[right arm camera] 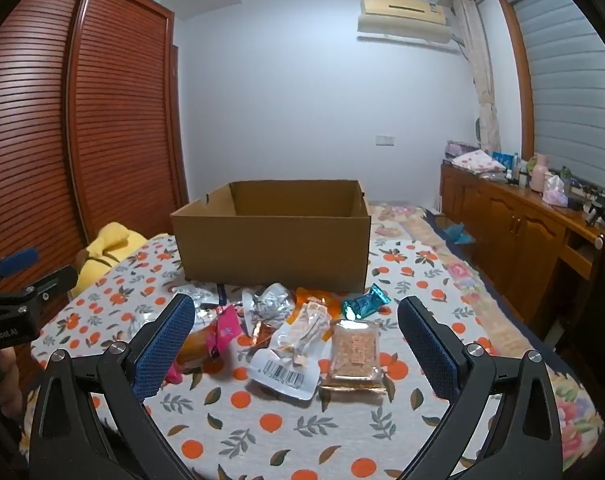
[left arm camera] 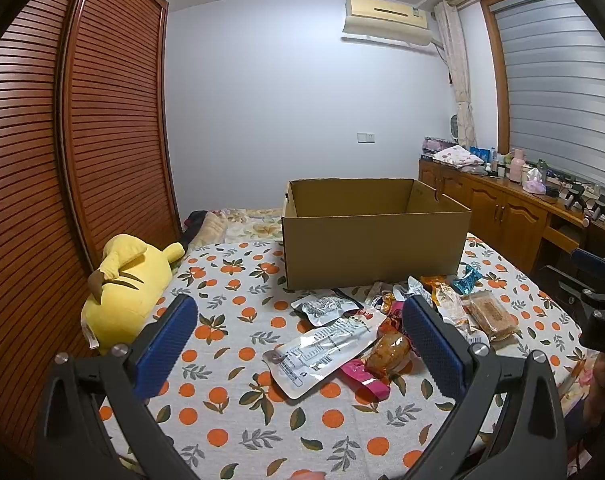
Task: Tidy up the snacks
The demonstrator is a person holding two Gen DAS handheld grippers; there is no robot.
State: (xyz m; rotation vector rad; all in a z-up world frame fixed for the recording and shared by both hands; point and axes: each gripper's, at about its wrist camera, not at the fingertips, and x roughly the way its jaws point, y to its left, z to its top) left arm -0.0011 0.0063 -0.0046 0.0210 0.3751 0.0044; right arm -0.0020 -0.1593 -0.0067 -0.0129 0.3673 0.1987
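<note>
While both grippers hover above the orange-print cloth [left arm camera: 230, 420], nothing is gripped.
Left gripper [left arm camera: 298, 338]: jaws spread wide, empty; blue pads [left arm camera: 168, 344] flank the left part of the snack pile.
Right gripper [right arm camera: 294, 338]: jaws released, empty, straddling the pile's near middle.
Cardboard box [right arm camera: 274, 252]: open top, upright, at the far side of the cloth; inside floor not visible.
Snack pile [right arm camera: 286, 332]: loose on the cloth, just near of the box front, none seen in the box.
White barcode pouch [right arm camera: 284, 368]: nearest item in the right view, touching the brown biscuit pack [right arm camera: 354, 352] on its right.
Teal wrapper [right arm camera: 364, 302]: far right of the pile, close to the box.
Pink wrapper [right arm camera: 224, 328]: left side, over an orange-brown packet.
Yellow plush toy [left arm camera: 130, 288]: left edge, beside the slatted wardrobe [left arm camera: 82, 140].
</note>
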